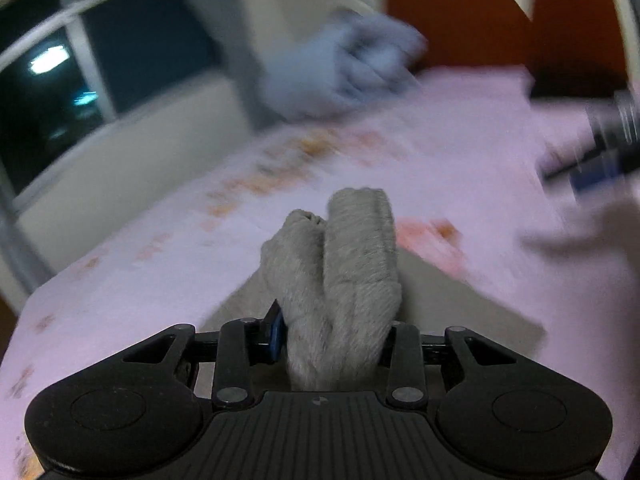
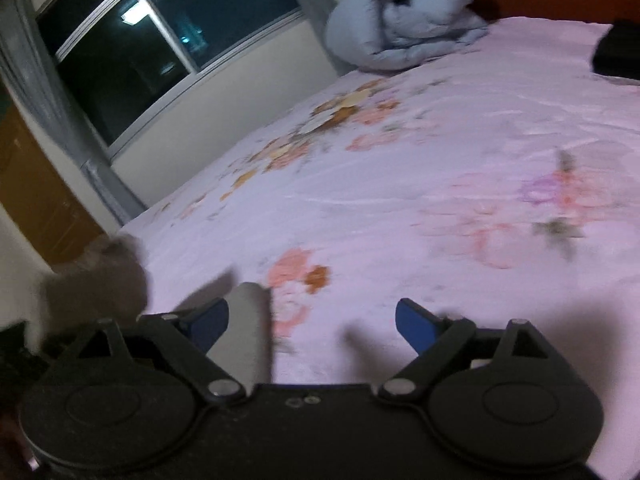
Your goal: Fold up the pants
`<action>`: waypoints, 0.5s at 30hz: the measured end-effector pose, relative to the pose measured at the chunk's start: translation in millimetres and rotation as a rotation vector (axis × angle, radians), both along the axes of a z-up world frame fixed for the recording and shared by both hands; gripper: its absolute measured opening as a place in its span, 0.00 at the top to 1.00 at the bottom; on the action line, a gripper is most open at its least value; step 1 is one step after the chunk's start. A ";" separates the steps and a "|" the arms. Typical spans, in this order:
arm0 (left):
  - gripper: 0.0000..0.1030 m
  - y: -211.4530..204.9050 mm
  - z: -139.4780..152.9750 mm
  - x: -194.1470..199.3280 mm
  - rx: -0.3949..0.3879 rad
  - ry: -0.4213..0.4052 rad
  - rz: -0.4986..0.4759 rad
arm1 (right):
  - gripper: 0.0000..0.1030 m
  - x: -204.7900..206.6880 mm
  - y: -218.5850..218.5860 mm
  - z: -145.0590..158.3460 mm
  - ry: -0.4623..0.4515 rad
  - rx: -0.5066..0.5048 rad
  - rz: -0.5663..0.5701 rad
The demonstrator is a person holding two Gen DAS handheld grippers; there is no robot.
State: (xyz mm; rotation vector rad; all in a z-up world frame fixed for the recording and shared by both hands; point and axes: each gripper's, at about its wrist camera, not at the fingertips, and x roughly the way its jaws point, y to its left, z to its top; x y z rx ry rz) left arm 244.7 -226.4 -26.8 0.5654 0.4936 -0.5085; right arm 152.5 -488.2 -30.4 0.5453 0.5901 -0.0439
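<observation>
My left gripper is shut on a bunched fold of the grey-beige pants, which stick up between its blue-padded fingers above the bed. More of the pants lies flat below on the pink sheet. In the right wrist view, the pants show as a blurred grey lump at the left and a flat strip by the left finger. My right gripper is open and empty just above the sheet. It shows blurred at the right edge of the left wrist view.
The bed has a pink flowered sheet. A rolled light-blue duvet lies at its far end. A dark object sits at the far right. A window and wall run along the left side.
</observation>
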 end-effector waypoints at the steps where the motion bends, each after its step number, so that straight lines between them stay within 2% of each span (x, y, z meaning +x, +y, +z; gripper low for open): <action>1: 0.66 -14.0 -14.9 -7.1 0.048 0.025 -0.023 | 0.18 -2.1 -3.8 -2.2 0.006 0.003 -0.004; 4: 0.66 -30.3 -40.4 -31.4 0.093 -0.018 -0.047 | 0.18 -9.0 -9.3 -11.5 0.031 0.007 -0.007; 7: 0.67 -24.0 -23.7 -29.5 0.032 -0.016 -0.008 | 0.18 -10.2 -8.5 -17.9 0.038 -0.006 0.001; 10: 0.68 -24.0 -15.1 -36.4 0.039 -0.095 -0.028 | 0.18 -9.0 -5.7 -20.0 0.040 0.006 0.005; 11: 0.67 -27.0 -18.0 -35.8 0.043 -0.074 -0.034 | 0.18 -8.5 -4.5 -19.6 0.038 0.004 0.006; 13: 0.66 -35.0 -34.1 -25.4 0.104 -0.008 -0.031 | 0.18 -8.6 -2.6 -17.6 0.034 -0.004 0.007; 14: 0.60 -32.7 -33.9 -31.2 0.099 -0.032 -0.027 | 0.18 -9.0 -2.8 -16.4 0.035 -0.008 0.002; 15: 0.28 -25.1 -28.0 -38.1 0.061 -0.044 -0.036 | 0.18 -11.3 -3.0 -14.2 0.033 -0.015 -0.005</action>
